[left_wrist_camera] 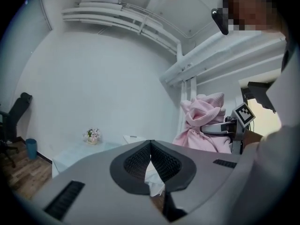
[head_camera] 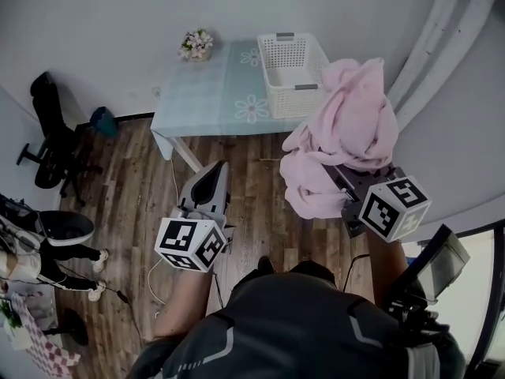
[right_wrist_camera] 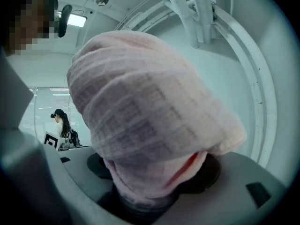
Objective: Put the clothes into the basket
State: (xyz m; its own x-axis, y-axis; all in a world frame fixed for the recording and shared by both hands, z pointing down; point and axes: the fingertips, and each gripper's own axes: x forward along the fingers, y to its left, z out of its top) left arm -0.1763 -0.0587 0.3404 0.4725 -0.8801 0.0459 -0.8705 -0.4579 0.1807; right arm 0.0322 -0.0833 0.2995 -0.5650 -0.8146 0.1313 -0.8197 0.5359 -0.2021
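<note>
Head view shows the left gripper (head_camera: pixel 218 169) clenched on nothing, jaw tips meeting, held over the wooden floor (head_camera: pixel 134 188) on the near side of the bench (head_camera: pixel 205 93). To its right, the right gripper (head_camera: pixel 345 181) is grasping the pink garment (head_camera: pixel 347 125). The cloth bunches up over its jaws and hangs in folds below and to the left of them. In the right gripper view the cloth fills the space between the jaws. The garment is in the air, just near and right of the white basket (head_camera: pixel 284 101), and its top fold overlaps the basket's near right corner in the picture.

A black office chair (head_camera: pixel 49 133) stands at far left, with a person (head_camera: pixel 31 251) nearer at the left edge. A small flower pot (head_camera: pixel 196 44) sits on the bench's far left part by the wall. The basket stands on the bench's right end with its open top facing up.

Bare floor lies between both grippers and the bench's near edge. White pipes (head_camera: pixel 442 30) run along the wall close to the right of the garment.
</note>
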